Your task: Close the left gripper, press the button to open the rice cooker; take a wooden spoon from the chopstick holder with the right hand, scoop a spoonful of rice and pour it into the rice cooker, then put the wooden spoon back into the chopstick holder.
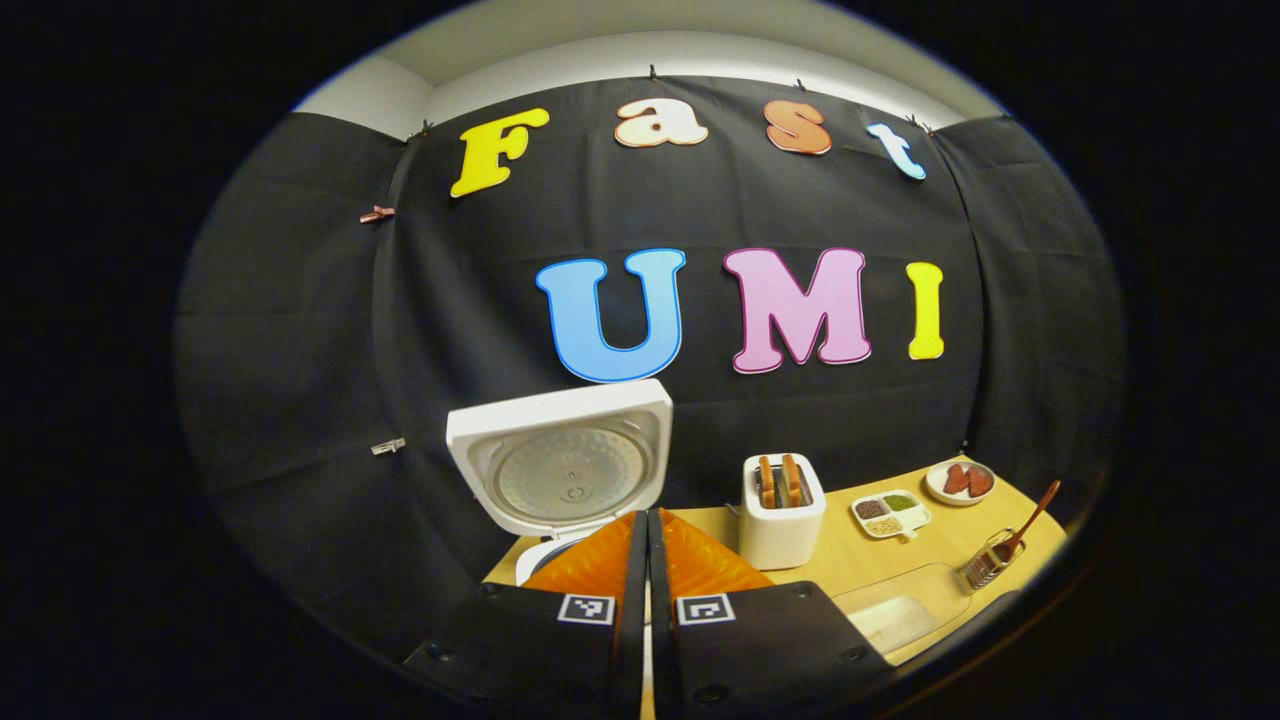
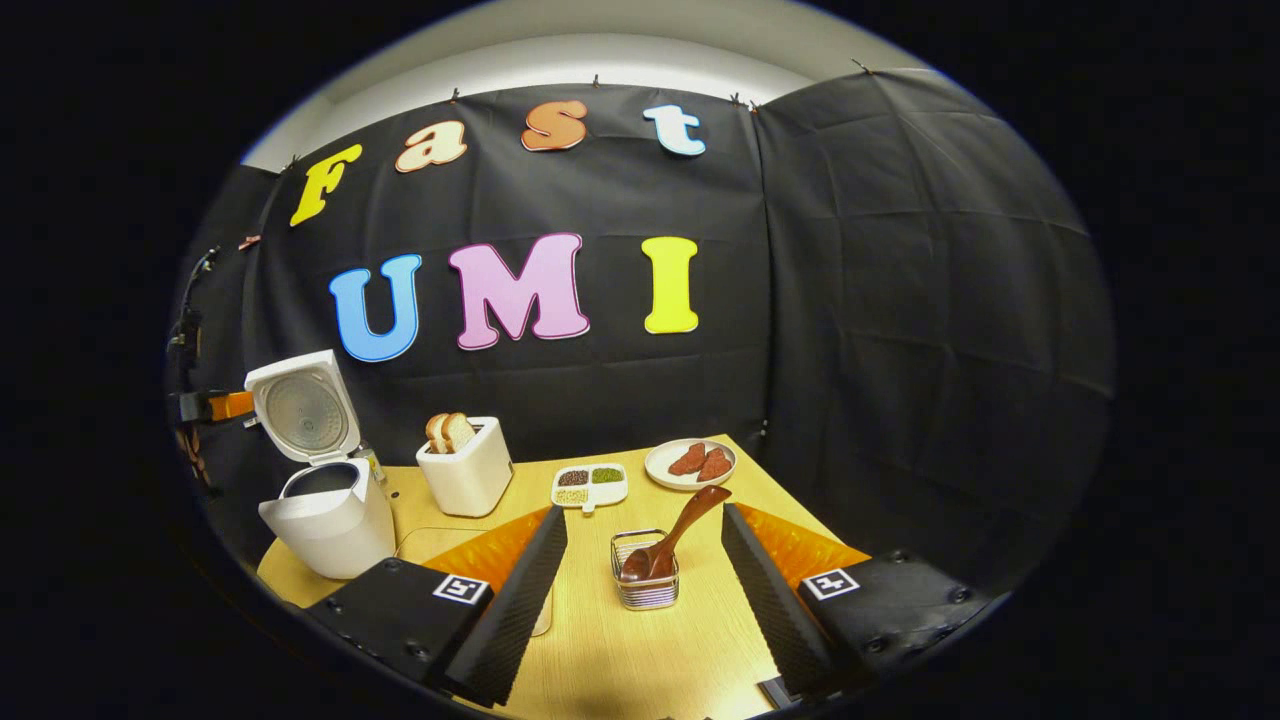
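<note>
left gripper view has the left gripper with its two orange fingers pressed together, clenched on nothing, right in front of the rice cooker, whose lid stands up open. to the side sit a white toaster with two bread slices, a divided dish of grains and a plate of sausage slices.

in the right gripper view the right gripper is spread wide, released, with the chopstick holder (a small wire basket) on the wooden table between its fingers but untouched. the wooden spoon leans in the holder, bowl down, handle tilted up toward the plate. the open cooker stands far off to the left of that view.
</note>
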The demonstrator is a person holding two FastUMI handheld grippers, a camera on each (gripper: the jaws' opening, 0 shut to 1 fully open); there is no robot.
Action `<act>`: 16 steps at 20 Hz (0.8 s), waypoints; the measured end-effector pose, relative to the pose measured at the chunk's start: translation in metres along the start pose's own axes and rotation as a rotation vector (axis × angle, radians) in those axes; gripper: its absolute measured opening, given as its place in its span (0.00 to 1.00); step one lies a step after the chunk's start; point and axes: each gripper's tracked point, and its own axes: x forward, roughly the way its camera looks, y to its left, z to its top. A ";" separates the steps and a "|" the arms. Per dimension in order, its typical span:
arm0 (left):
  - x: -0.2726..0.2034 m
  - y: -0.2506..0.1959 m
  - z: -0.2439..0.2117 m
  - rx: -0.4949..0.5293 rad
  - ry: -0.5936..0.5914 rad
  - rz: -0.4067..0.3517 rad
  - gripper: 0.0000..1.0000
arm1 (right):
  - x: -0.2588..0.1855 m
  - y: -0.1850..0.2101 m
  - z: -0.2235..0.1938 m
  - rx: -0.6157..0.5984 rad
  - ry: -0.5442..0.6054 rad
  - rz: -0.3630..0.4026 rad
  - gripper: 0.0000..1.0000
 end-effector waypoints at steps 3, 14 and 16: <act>-0.039 -0.007 -0.009 -0.016 -0.023 0.073 0.09 | 0.024 -0.006 -0.014 0.024 0.029 0.041 0.98; -0.109 -0.033 -0.083 -0.080 0.124 0.125 0.98 | 0.114 -0.018 -0.069 0.144 0.177 0.091 0.98; -0.112 -0.037 -0.094 -0.098 0.151 0.138 0.98 | 0.126 -0.021 -0.080 0.169 0.205 0.085 0.99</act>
